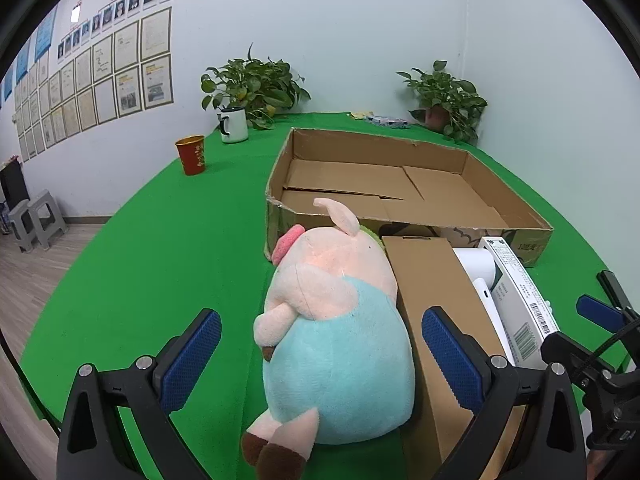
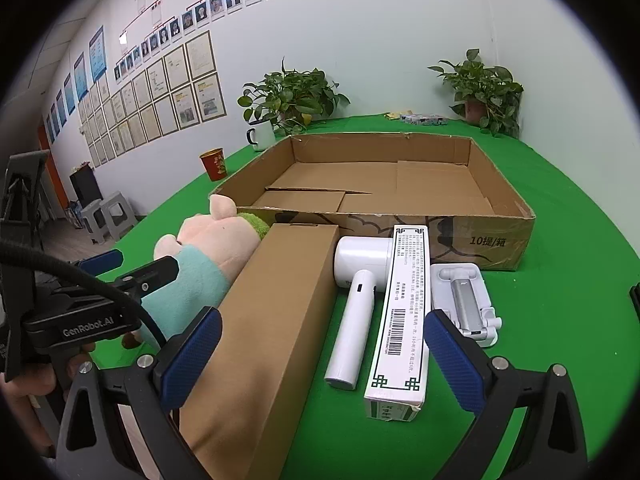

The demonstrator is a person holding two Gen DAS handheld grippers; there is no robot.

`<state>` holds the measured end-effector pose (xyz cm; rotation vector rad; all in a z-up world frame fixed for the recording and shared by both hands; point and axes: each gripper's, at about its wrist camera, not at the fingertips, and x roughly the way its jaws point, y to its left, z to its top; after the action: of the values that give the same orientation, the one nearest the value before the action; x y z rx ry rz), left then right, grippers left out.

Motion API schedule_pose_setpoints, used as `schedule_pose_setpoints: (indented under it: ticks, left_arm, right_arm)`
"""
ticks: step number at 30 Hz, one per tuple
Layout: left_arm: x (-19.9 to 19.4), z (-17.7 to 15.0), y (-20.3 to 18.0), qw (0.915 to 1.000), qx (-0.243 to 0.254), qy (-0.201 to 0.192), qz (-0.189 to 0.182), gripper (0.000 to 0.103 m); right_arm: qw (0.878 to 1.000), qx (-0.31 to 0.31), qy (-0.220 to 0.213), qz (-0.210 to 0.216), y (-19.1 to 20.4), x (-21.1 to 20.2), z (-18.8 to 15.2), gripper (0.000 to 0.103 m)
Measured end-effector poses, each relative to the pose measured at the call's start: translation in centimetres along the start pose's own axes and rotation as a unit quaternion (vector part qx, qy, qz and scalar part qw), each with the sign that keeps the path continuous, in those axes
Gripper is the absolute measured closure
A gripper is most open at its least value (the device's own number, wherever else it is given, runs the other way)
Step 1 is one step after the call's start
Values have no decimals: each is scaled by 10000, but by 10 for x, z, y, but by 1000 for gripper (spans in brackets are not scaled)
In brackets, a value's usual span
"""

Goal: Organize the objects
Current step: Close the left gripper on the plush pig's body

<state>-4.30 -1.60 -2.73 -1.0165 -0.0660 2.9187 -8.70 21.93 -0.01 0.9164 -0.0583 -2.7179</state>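
A plush pig (image 1: 336,336) in a teal shirt lies on the green table, between the open fingers of my left gripper (image 1: 322,354). It also shows in the right wrist view (image 2: 208,256). Beside it lie a long brown carton (image 2: 272,328), a white handheld device (image 2: 356,304), a white printed box (image 2: 404,320) and a white folding stand (image 2: 464,300). My right gripper (image 2: 324,356) is open and empty, hovering over the carton, the device and the printed box. An empty open cardboard tray (image 2: 500,236) stands just behind them.
A red paper cup (image 1: 192,155), a white mug (image 1: 234,125) and two potted plants (image 1: 256,86) (image 1: 446,100) stand at the back of the table. Small packets (image 2: 422,118) lie at the far edge. Grey stools (image 1: 34,220) stand on the floor at left.
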Motion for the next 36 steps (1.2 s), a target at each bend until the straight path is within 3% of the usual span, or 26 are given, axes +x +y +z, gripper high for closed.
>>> schedule_pose_setpoints:
  ticks: [12,17,20,23,27,31,36]
  left_arm:
    - [-6,-1,14,9997,-124,0,-212,2]
    - [-8,-4,22,9984,-125,46,-541,2]
    - [-3,-14,26,9964,-202,154,-811,4]
    - [9,-22,34,9932,-364,292,-1070,5]
    - [28,-30,40,9896,-463,462,-1280,9]
    - [38,-34,42,9817,-558,541,-1740,22]
    - [35,-37,56,9770,-687,536,-1944,38]
  right_arm:
    - [9998,-85,142,-99,9,2,2,2]
    - [9975,-531,152,431,32,-1,6,2]
    - [9916,-625,203,1118,41,-3,7,4]
    - [9873,-723,237,1397,39,-1,7,3]
    - [9880,-783,309,1295,33,5,11,3]
    - [9887,-837,441,1163,32,18,16,3]
    - [9818,-791,608,1614,46,30,26,3]
